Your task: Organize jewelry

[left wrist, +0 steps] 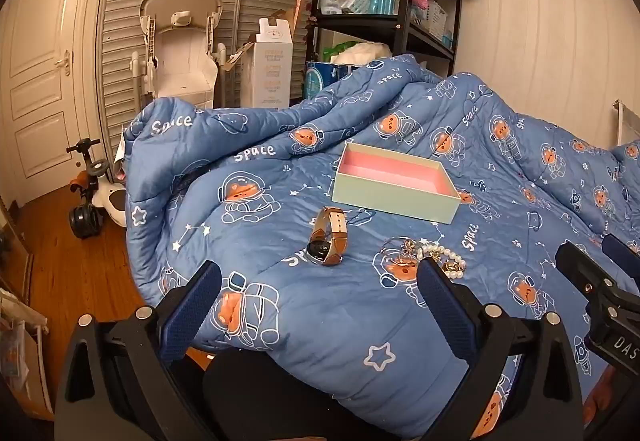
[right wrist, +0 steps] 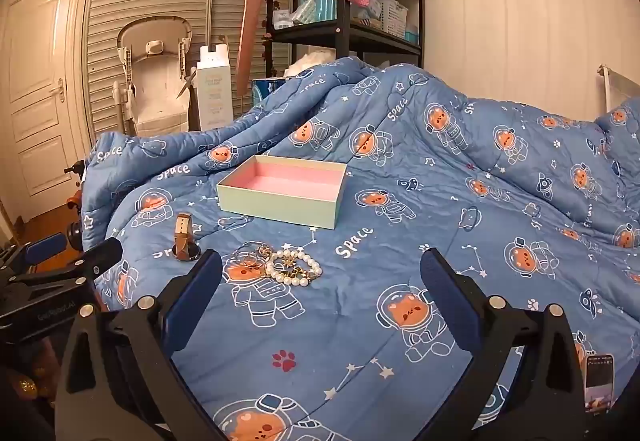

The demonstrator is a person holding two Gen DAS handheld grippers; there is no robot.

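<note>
A pale green box with a pink inside [left wrist: 394,183] [right wrist: 282,191] lies open and empty on the blue quilt. A brown-strap watch [left wrist: 327,239] [right wrist: 184,239] lies in front of it. A pile of pearl bracelets and gold jewelry [left wrist: 430,255] [right wrist: 282,265] lies beside the watch. My left gripper [left wrist: 320,301] is open and empty, just short of the watch and the pile. My right gripper [right wrist: 320,297] is open and empty, to the right of the pile. Each gripper shows at the edge of the other's view.
The blue space-print quilt [left wrist: 360,321] [right wrist: 440,181] covers the bed and is bunched up behind the box. A black shelf [left wrist: 400,21], a white carton [left wrist: 272,73], a baby chair [left wrist: 180,53] and a toy trike [left wrist: 92,197] stand beyond. A phone [right wrist: 599,381] lies at the lower right.
</note>
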